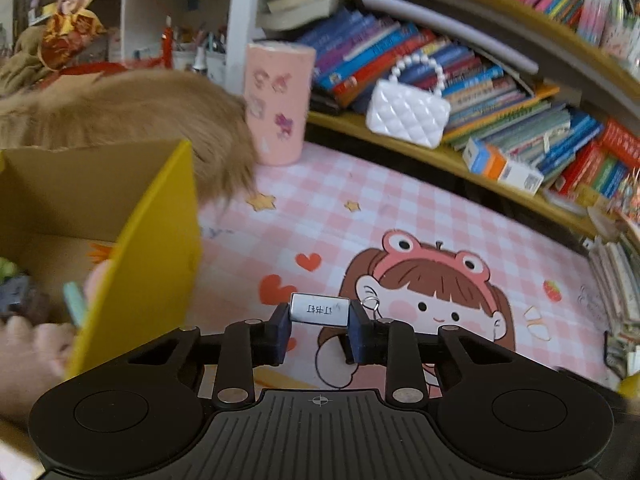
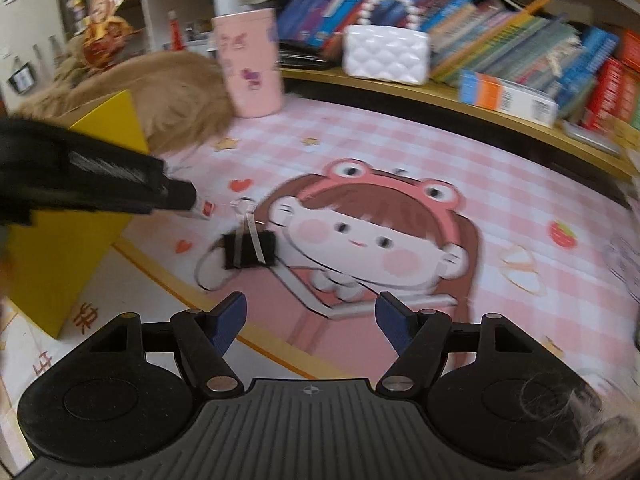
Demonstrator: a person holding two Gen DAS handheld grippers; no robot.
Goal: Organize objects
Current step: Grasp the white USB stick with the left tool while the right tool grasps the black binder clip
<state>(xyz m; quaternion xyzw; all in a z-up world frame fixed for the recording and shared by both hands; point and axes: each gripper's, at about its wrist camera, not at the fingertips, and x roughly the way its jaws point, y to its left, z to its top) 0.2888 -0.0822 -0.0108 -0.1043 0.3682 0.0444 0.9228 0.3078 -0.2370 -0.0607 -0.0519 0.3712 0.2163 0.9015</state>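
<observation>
My left gripper (image 1: 319, 316) is shut on a small silver-white box (image 1: 319, 309) with printed characters, held just above the pink cartoon mat (image 1: 400, 208). In the right wrist view the same gripper (image 2: 194, 200) reaches in from the left, the little box (image 2: 205, 209) sticking out of its tip. A black binder clip (image 2: 249, 249) with silver wire handles lies on the mat just right of that box. One wire loop of the clip (image 1: 372, 303) shows beside the left gripper's right finger. My right gripper (image 2: 310, 320) hangs open in front of the clip, nothing between its blue pads.
An open yellow cardboard box (image 1: 140, 260) holding small items stands at the left, with a hand (image 1: 28, 352) by it. Behind it lies a furry brown thing (image 1: 140, 112). A pink cup (image 1: 278, 104) and a white quilted purse (image 1: 408, 114) stand at the back before shelves of books (image 1: 500, 92).
</observation>
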